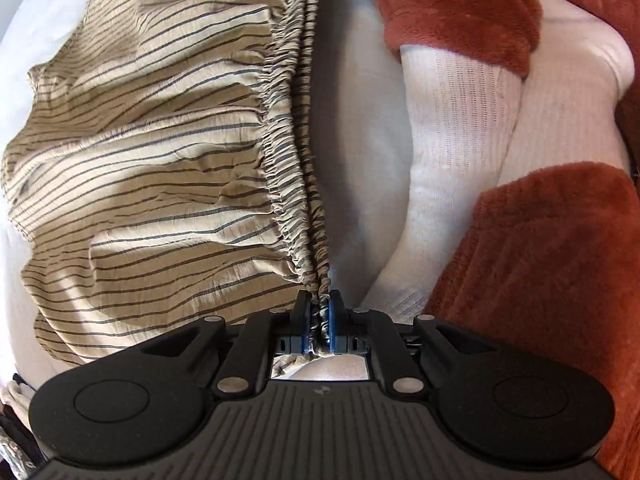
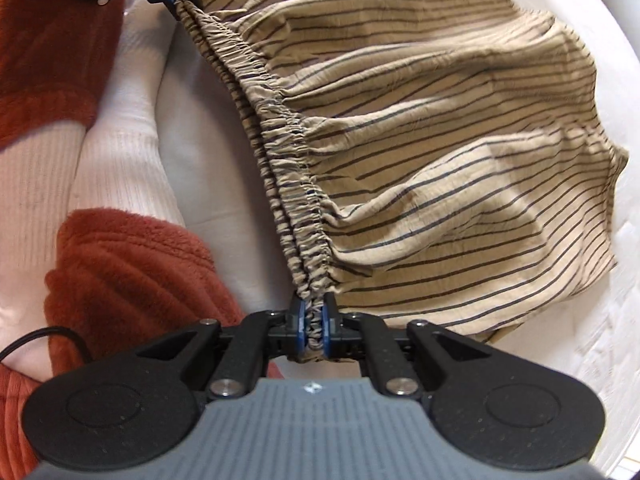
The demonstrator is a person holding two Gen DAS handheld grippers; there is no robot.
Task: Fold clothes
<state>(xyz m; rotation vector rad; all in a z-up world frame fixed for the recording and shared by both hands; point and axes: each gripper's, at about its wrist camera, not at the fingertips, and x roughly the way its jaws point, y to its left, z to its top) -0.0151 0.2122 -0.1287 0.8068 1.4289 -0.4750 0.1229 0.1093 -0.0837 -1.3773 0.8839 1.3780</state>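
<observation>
Two grippers [image 1: 320,312] [image 2: 313,320], one striped garment [image 1: 160,140], seemingly shorts.

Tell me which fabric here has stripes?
The tan garment held by both grippers; the rust fleece and white socks are plain.

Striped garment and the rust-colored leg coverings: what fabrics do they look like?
Striped garment: thin woven cloth, likely cotton or a blend, matte; it crinkles finely and gathers tightly at the elastic waistband. Rust-colored leg coverings: plush fleece, judging by the fuzzy ribbed pile. Exact fibres cannot be told.
</observation>
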